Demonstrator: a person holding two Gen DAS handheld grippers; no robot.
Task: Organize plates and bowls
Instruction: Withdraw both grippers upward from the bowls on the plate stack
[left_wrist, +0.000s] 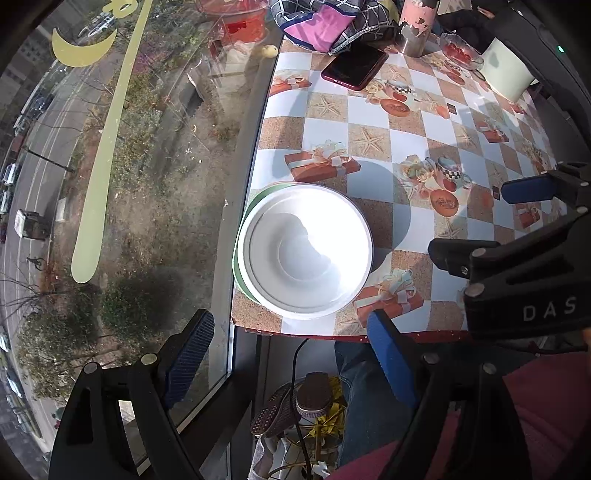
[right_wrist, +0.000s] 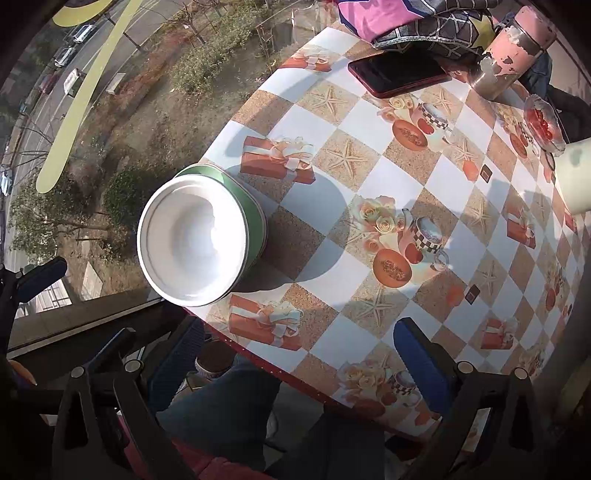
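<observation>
Stack of white bowl (left_wrist: 304, 251) nested in green bowl (right_wrist: 251, 210) stands at the bench (left_wrist: 424, 122) corner beside the window, at 9 o'clock of centre in the right wrist view. Left claw (left_wrist: 291, 362) and right claw (right_wrist: 295, 365) both released, jaws wide, nothing between them.

You are seated at a table (right_wrist: 424, 177) in what looks like a home dining corner or small eatery, upstairs beside a big window (left_wrist: 122, 184). The tabletop wears a checked oilcloth printed with starfish, gift boxes, roses and cups. Personal things lie on it: a phone (right_wrist: 397, 75) in a red case, a worn pink flask (right_wrist: 513, 51), a folded patterned cloth (right_wrist: 417, 20), a small glass dish (right_wrist: 543, 123) of red food. Through the glass you look down on a street with parked cars (right_wrist: 74, 44) and shrubs.
</observation>
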